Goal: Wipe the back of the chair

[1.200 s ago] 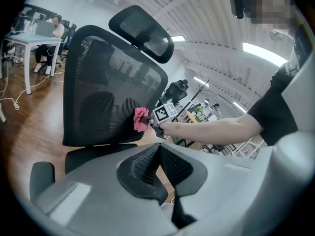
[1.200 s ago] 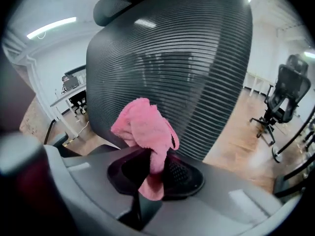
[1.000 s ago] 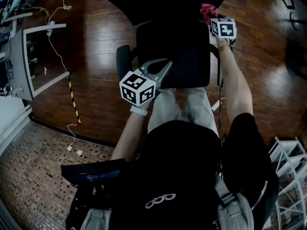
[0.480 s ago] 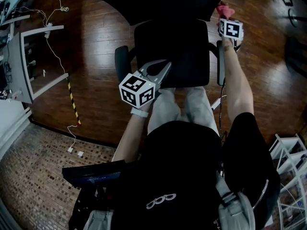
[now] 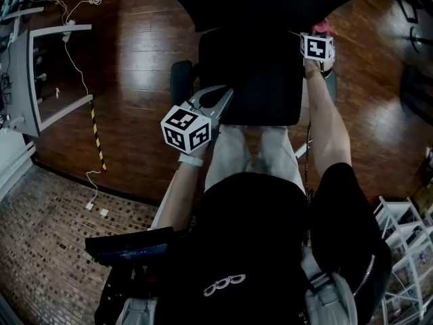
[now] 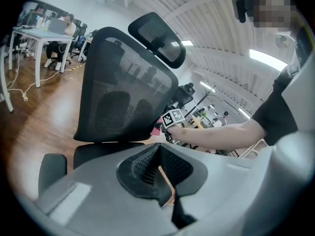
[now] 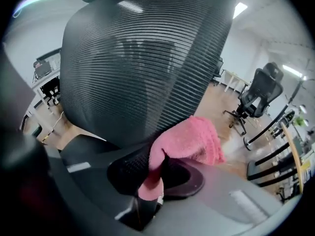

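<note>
The black mesh chair back (image 7: 142,63) fills the right gripper view; the left gripper view shows it (image 6: 128,82) upright under a headrest (image 6: 157,33). In the head view the seat (image 5: 250,73) lies just ahead of me. My right gripper (image 7: 152,176) is shut on a pink cloth (image 7: 192,141), whose bunch lies by the lower right edge of the mesh. Its marker cube (image 5: 316,46) sits at the seat's far right corner, the cloth (image 5: 323,27) poking out beyond. My left gripper (image 5: 218,99) hovers over the seat's near left, shut and holding nothing.
A white desk frame (image 5: 40,80) and loose cables (image 5: 78,66) lie on the wooden floor to the left, with striped tape (image 5: 98,137). A white rack (image 5: 406,249) stands at the lower right. Other office chairs (image 7: 256,97) stand behind. The chair's armrest (image 5: 179,80) is beside my left gripper.
My right gripper with the pink cloth has shifted a little to the right beside the chair back, then slightly nearer. The left gripper has barely moved.
</note>
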A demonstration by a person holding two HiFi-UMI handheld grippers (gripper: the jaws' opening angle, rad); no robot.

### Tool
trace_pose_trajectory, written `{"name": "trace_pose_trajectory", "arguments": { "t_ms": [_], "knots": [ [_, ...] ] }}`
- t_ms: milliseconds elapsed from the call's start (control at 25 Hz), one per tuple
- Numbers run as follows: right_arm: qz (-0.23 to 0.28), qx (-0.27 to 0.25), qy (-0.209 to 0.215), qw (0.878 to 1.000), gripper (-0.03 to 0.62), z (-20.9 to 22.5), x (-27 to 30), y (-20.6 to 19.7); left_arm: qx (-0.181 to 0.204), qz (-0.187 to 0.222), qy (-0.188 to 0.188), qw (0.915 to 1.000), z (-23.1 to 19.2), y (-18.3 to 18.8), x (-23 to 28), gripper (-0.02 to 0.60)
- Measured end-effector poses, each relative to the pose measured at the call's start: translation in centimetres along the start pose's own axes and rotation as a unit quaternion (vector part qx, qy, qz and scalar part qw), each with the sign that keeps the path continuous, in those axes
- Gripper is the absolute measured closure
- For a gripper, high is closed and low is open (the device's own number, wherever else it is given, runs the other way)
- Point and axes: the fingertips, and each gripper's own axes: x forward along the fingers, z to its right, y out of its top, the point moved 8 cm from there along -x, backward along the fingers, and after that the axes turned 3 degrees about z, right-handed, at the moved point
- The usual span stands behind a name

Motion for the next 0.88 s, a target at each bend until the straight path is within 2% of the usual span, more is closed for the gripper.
{"name": "trace_pose_trajectory", "arguments": {
  "t_ms": [240, 480, 640, 880],
  "knots": [
    [0.008, -0.026, 0.042, 0.999, 0.549, -5.5, 0.9, 1.7, -0.002, 0.004, 0.006, 1.0000, -1.6, 0.5, -1.8, 0.589],
    [0.029, -0.078, 0.105, 0.991, 0.549, -13.7, 1.5, 4.0, -0.005, 0.017, 0.020, 0.9996, -3.5, 0.3, -4.7, 0.589],
    [0.031, -0.104, 0.128, 0.986, 0.549, -18.7, 1.7, 5.4, -0.016, 0.025, 0.031, 0.9991, -5.1, -0.2, -6.9, 0.589],
    [0.047, -0.154, 0.188, 0.969, 0.549, -25.2, 1.3, 7.0, -0.036, 0.042, 0.044, 0.9975, -6.9, -1.1, -9.3, 0.589]
  ]
}}
